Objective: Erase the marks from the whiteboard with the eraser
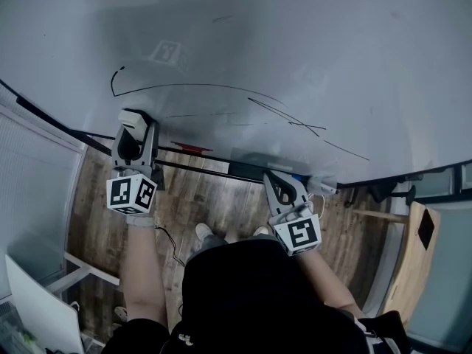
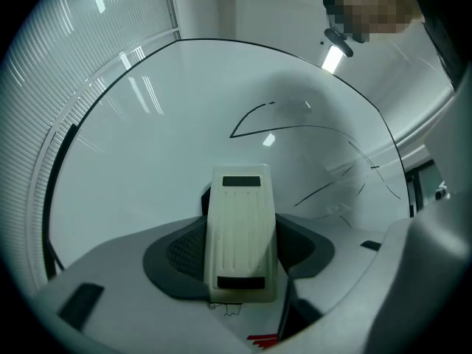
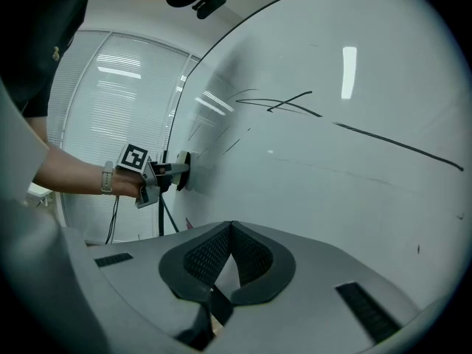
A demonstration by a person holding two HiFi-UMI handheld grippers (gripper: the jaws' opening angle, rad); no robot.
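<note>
A cream eraser sits upright between the jaws of my left gripper, which is shut on it. The eraser is pressed flat against the lower left of the whiteboard, below the left end of the marks. The marks are thin black lines: a long arc, crossed strokes and a diagonal running right. My right gripper is shut with nothing in it, low by the board's tray. In the right gripper view its jaws meet, and the left gripper shows holding the eraser on the board.
A tray along the board's bottom edge carries markers, with a red item to its left. Window blinds stand at the left. On the wooden floor are a white table, a cable and a wooden panel.
</note>
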